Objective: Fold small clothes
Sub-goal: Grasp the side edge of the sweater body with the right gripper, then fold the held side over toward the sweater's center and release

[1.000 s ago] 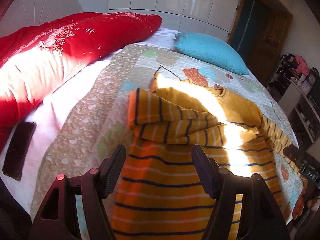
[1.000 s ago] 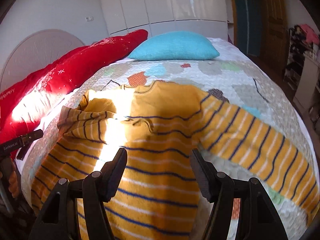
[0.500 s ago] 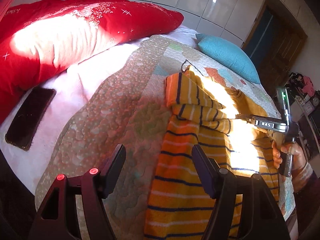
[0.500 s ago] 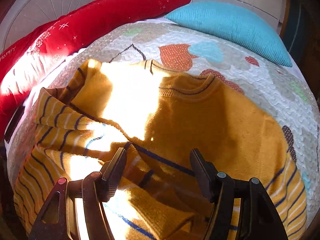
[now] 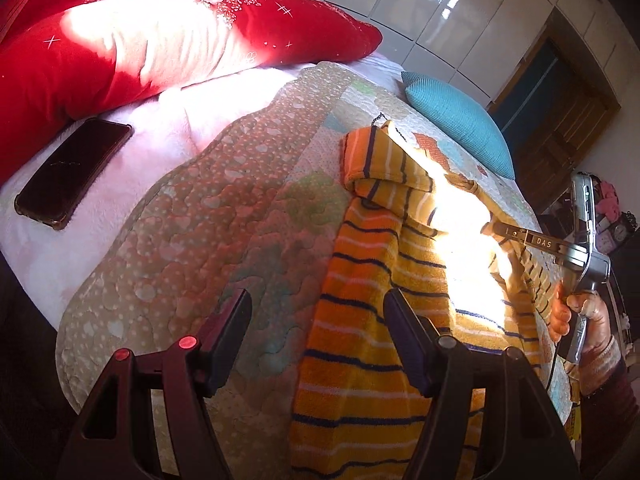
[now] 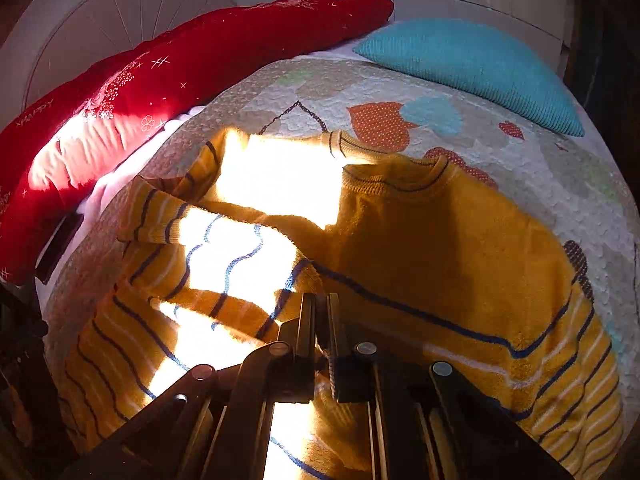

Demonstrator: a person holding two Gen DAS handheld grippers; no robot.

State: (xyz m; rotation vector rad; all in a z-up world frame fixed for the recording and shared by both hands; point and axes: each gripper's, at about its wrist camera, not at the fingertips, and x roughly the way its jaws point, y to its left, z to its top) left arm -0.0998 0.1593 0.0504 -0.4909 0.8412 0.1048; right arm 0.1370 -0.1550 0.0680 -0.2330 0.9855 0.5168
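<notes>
A yellow sweater with navy and white stripes [image 5: 360,320] lies flat on the patchwork quilt [image 5: 220,220], its left sleeve folded across the chest [image 6: 192,224]. My left gripper [image 5: 317,304] hovers open over the sweater's left edge, one finger above the stripes and the other above the bare quilt. My right gripper [image 6: 319,308] is shut on a pinch of sweater fabric near the middle of the chest. In the left wrist view that right gripper [image 5: 494,229] shows at the right, with a hand [image 5: 576,312] on its handle and the cloth raised at its tip.
A long red pillow [image 5: 160,40] runs along the far left side of the bed. A teal cushion [image 6: 472,64] rests at the head. A dark phone [image 5: 72,168] lies on the pink sheet to the left. White wardrobe doors and a wooden door stand behind.
My right gripper's jaws have closed on the sweater's chest fabric after moving in lower. My left gripper has shifted left, off the sweater's middle to its edge, and stays open.
</notes>
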